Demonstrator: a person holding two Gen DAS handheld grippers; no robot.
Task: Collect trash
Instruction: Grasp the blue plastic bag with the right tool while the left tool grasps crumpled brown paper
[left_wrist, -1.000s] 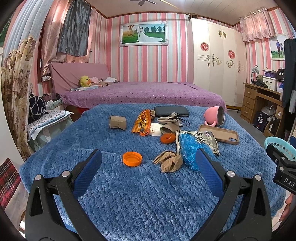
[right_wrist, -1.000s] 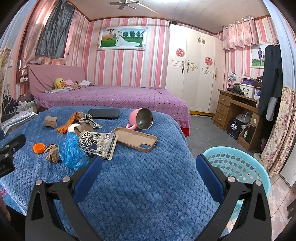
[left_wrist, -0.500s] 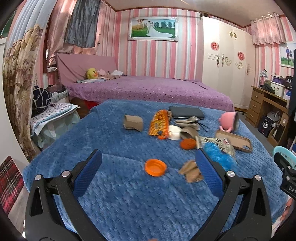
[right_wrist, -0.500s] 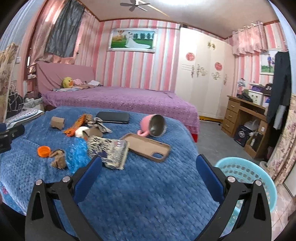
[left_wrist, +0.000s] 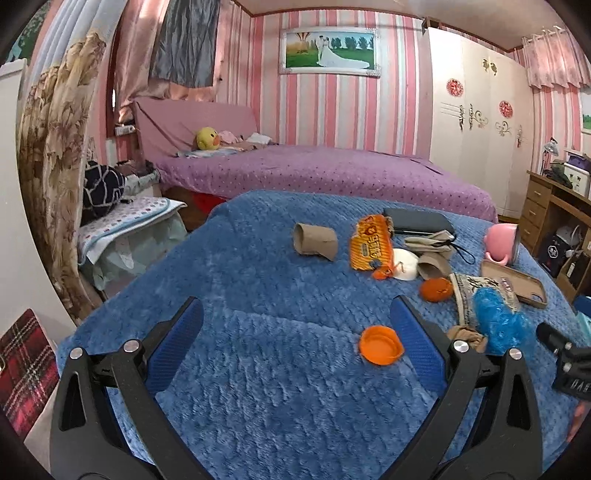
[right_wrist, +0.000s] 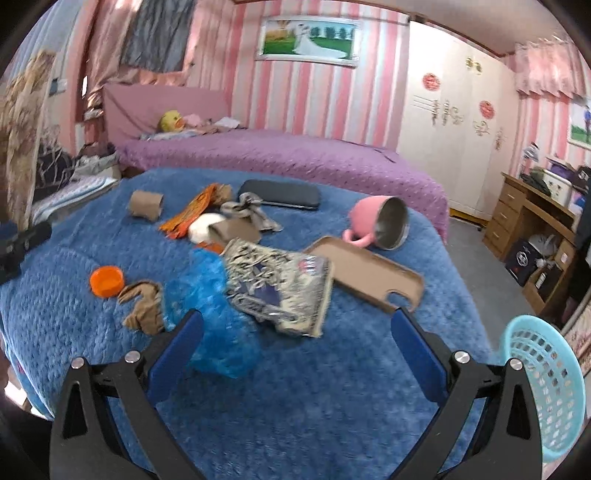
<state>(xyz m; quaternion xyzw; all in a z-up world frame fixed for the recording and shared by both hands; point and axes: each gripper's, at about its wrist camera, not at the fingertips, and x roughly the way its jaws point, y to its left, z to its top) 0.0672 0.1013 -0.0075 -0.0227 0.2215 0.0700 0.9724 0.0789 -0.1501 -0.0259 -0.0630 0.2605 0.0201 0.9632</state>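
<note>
Here, a blue quilted blanket (left_wrist: 258, 369) covers the near bed in a pink-striped bedroom, with a purple bed (left_wrist: 314, 173) behind it, a white wardrobe (left_wrist: 476, 122) at upper right of the left-wrist frame and a wooden desk (right_wrist: 532, 206) at the right edge of the right-wrist frame. The blanket's left edge drops toward a curtain (left_wrist: 55, 177) and a padded stool (left_wrist: 129, 221) at frame left; its lower half lies bare, giving free space in front of both tools.

The left claw (left_wrist: 295, 332) hovers spread wide and empty over that bare stretch. An orange cap (left_wrist: 381, 345) lies just inside its right finger, low in the frame. Beyond it, in mid-frame right, sit a cardboard tube (left_wrist: 315, 242), an orange snack wrapper (left_wrist: 371, 246), a crumpled brown paper (left_wrist: 467, 336) and a blue plastic bag (left_wrist: 498, 325).

The right claw (right_wrist: 295, 332) is likewise spread wide, gripping nothing. The blue plastic bag (right_wrist: 214, 314) lies just beside its left finger, and a printed foil packet (right_wrist: 277, 291) rests between the fingers, slightly beyond the tips. A pink mug (right_wrist: 376, 221) on its side and a tan phone case (right_wrist: 369, 273) lie farther up. A turquoise basket (right_wrist: 546, 387) stands off the bed at lower right.
</note>
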